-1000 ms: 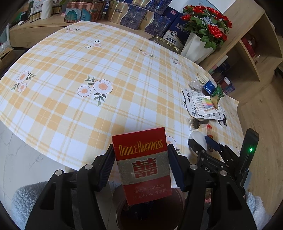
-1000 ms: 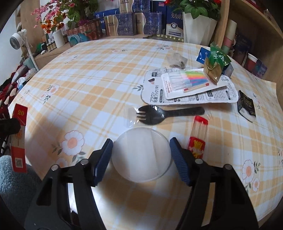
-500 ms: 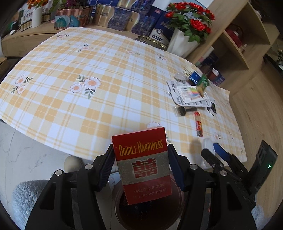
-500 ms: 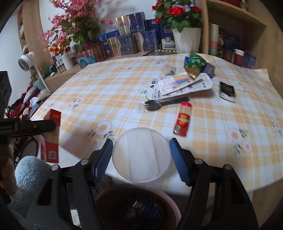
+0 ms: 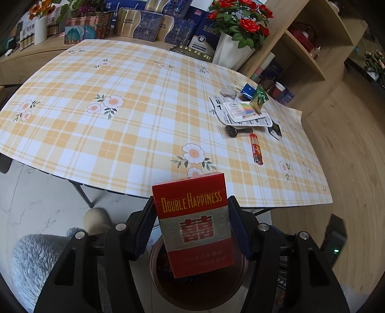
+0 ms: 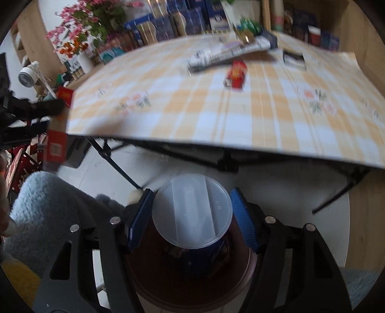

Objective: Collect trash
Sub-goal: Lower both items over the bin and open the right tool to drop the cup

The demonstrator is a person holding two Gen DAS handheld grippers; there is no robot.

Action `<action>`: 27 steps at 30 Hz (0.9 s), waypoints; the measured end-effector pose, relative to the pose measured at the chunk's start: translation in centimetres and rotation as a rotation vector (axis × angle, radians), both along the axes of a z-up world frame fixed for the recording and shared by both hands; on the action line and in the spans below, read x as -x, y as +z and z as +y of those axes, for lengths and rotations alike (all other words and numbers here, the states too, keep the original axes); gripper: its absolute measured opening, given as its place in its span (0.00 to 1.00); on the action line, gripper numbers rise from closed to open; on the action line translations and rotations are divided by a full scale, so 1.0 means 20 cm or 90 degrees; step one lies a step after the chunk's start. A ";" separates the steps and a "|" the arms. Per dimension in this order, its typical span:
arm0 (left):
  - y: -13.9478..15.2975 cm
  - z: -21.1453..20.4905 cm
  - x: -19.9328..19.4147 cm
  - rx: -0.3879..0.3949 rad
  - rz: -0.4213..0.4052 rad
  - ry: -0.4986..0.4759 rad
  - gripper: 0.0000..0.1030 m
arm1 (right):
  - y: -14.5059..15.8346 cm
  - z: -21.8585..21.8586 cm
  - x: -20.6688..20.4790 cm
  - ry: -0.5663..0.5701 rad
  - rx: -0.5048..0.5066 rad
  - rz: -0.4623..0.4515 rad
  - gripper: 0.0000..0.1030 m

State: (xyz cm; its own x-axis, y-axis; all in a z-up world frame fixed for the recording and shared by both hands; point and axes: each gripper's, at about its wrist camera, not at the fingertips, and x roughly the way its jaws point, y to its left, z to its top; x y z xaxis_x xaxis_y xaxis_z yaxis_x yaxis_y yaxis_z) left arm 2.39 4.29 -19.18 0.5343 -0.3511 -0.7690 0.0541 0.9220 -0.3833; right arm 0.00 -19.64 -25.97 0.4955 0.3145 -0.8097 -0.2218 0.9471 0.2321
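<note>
Here, beyond both hand-held grippers, a desk [image 5: 134,125] in orange plaid cloth carries leftover litter at its far side: printed packaging [image 5: 243,113], a black plastic fork [image 5: 237,131] and a red tube [image 5: 256,149], backed by boxes and potted red roses [image 5: 240,21]. Directly beneath the fingers stands a dark brown bin [image 5: 197,289], nothing blocking its mouth. The left hand-held gripper [image 5: 191,224] clamps a red "Double Happiness" cigarette pack [image 5: 192,224], upright, about half open. The right hand-held gripper [image 6: 192,216] squeezes a round translucent lid [image 6: 192,211] by its rim above the bin [image 6: 192,284].
</note>
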 end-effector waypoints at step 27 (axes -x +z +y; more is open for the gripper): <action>-0.18 -0.14 0.10 -0.037 0.038 -0.045 0.56 | 0.10 -0.20 0.04 -0.102 -0.010 -0.035 0.89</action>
